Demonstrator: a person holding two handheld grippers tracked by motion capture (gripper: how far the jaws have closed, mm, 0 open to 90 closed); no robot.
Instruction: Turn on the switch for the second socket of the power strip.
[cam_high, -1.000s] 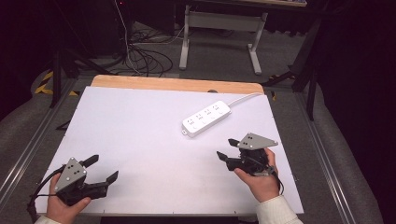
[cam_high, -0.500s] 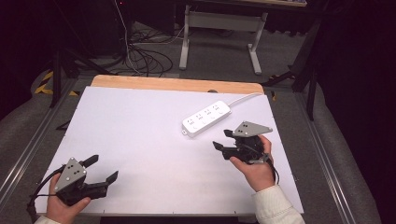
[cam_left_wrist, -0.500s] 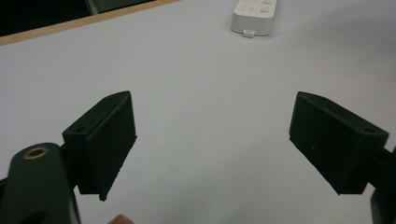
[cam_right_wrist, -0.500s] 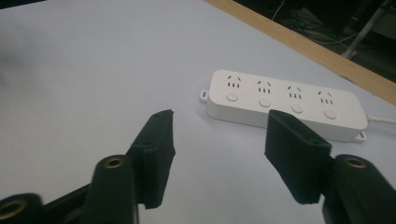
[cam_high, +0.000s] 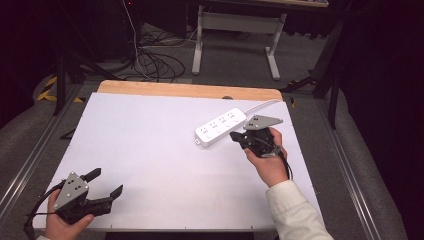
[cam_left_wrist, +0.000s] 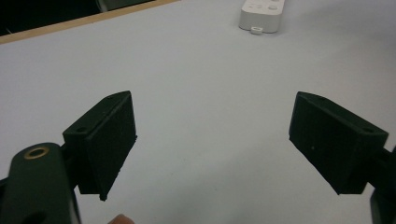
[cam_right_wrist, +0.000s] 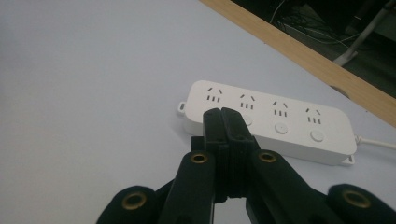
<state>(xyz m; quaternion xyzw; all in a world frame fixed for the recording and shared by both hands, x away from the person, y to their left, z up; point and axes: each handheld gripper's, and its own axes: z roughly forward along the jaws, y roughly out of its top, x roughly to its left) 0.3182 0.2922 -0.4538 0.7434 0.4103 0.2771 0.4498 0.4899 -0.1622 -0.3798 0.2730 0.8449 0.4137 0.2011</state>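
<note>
Your left hand-held gripper (cam_high: 102, 189) sits at the near left corner of the table (cam_high: 150, 150), low over the white surface, jaws spread wide with nothing between them. In the left gripper view the two black pads (cam_left_wrist: 109, 140) stand far apart over bare white table, and the end of the power strip (cam_left_wrist: 261, 14) shows at the top edge, well away.

Mid-table, toward the right: white power strip (cam_high: 221, 127) lying flat and angled, four outlets and four round buttons facing up, its white cord (cam_high: 262, 104) running off toward the far wooden edge (cam_high: 190, 90).

Your right hand-held gripper (cam_high: 239, 136) is held just beside the strip's right end, jaws pressed together with nothing between them. In the right gripper view the closed tips (cam_right_wrist: 223, 122) lie over the strip's near long side, around the first round button (cam_right_wrist: 247, 121) from the left; whether they touch the strip cannot be told. Your right hand (cam_high: 270, 165) and a white sleeve (cam_high: 295, 212) trail back to the near edge.
</note>
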